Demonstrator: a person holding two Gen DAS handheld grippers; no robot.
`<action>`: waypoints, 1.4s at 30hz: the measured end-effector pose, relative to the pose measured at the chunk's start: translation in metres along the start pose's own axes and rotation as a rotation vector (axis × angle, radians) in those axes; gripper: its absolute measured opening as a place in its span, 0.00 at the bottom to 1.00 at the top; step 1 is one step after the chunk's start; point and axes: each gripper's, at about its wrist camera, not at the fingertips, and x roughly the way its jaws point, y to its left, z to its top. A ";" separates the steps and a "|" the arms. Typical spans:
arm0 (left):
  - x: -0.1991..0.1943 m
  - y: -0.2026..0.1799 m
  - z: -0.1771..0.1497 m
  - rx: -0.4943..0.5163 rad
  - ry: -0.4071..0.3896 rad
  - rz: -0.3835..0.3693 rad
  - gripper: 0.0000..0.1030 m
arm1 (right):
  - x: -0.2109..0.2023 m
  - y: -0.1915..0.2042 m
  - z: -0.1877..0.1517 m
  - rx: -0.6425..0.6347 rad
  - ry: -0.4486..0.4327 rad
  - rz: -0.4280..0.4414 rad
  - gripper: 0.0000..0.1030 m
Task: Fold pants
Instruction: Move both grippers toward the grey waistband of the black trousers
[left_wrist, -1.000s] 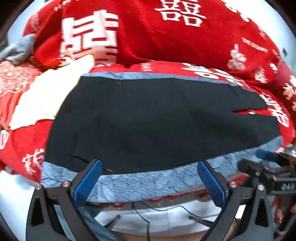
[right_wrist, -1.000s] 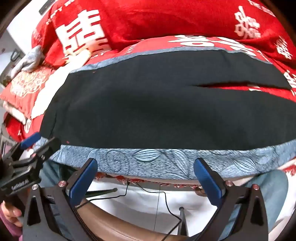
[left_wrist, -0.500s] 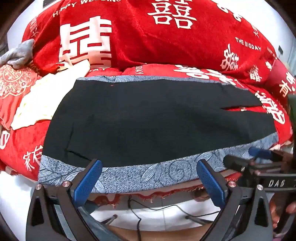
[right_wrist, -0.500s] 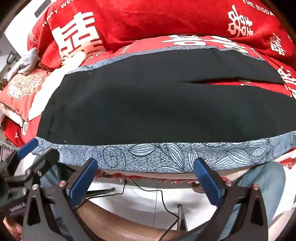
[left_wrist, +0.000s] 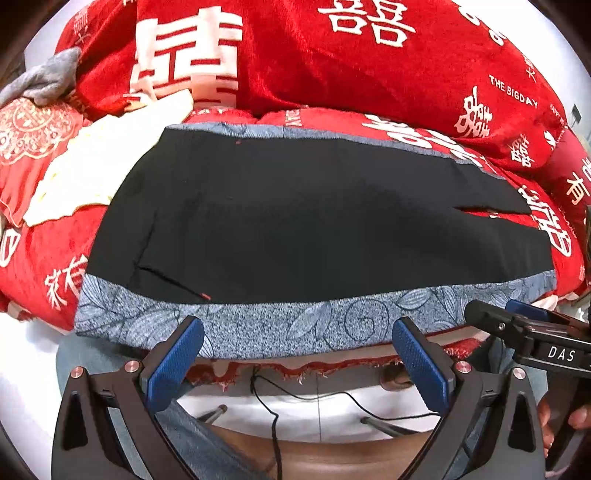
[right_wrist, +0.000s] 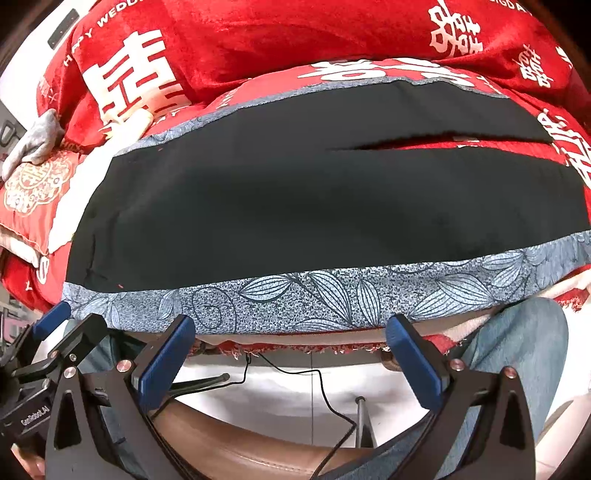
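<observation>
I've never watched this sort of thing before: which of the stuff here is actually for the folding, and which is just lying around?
For the job:
black pants
left tongs, open
right tongs, open

Just lying about:
blue leaf cloth under the pants
red quilt
cream cloth
grey sock
black cable

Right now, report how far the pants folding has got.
Done: the black pants lie spread flat on the blue-grey leaf-print cloth, legs side by side with a slit between them at the right end. In hand: nothing; the left gripper and right gripper are both open, short of the near edge. Left: every fold, since no part of the pants is doubled over.
</observation>
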 end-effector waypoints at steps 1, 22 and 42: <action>0.000 0.001 0.000 -0.005 0.003 0.006 0.99 | 0.000 0.000 0.000 0.002 0.001 0.000 1.00; 0.003 0.005 0.001 -0.023 0.027 0.038 0.99 | 0.001 0.004 -0.003 -0.006 0.010 -0.012 1.00; 0.025 0.032 0.003 -0.078 0.081 0.105 0.99 | 0.018 -0.012 0.000 0.043 0.055 0.061 1.00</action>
